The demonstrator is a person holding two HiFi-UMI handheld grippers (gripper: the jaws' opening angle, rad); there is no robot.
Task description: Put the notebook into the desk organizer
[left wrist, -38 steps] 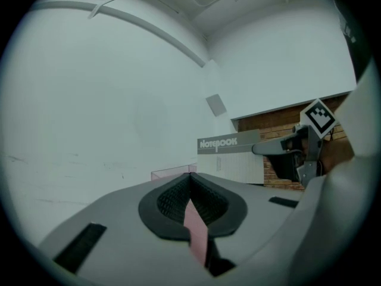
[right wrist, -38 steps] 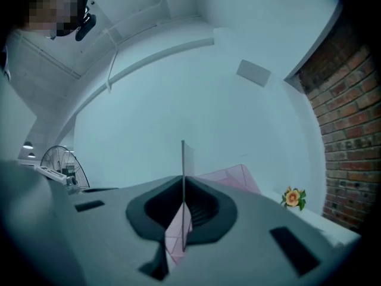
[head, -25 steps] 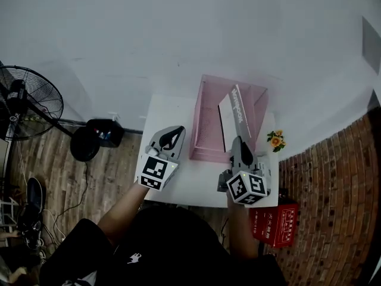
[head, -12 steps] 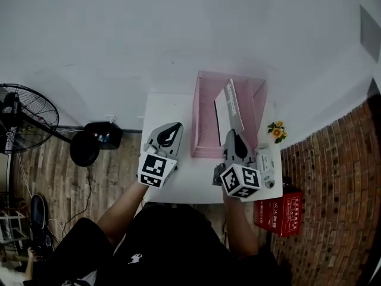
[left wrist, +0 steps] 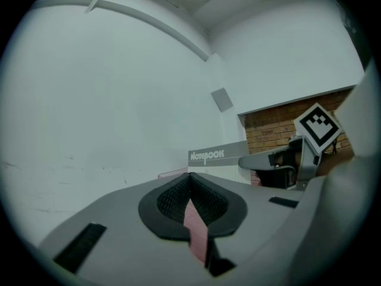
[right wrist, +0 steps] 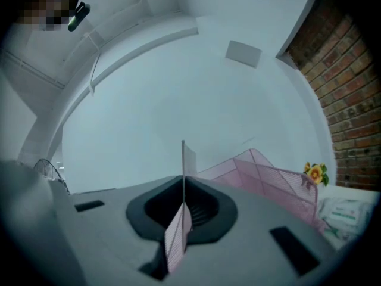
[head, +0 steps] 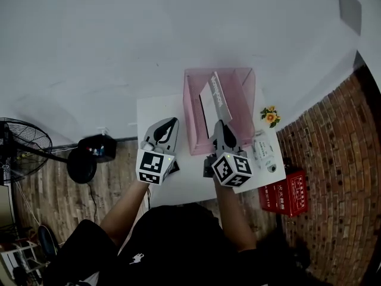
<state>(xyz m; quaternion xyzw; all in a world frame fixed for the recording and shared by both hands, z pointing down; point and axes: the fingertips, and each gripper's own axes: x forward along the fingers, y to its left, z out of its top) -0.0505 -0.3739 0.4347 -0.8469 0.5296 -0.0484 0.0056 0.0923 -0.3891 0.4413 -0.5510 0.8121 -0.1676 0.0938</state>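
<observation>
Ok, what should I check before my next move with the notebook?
1. Right gripper jaws clamped on the notebook: ok.
2. Notebook standing on edge over the pink desk organizer: ok.
3. Notebook's lower edge resting on the organizer's floor: cannot tell.
4. Left gripper jaws shut and empty, left of the organizer: ok.
5. White packet out of the way, on the table's right side: ok.
</observation>
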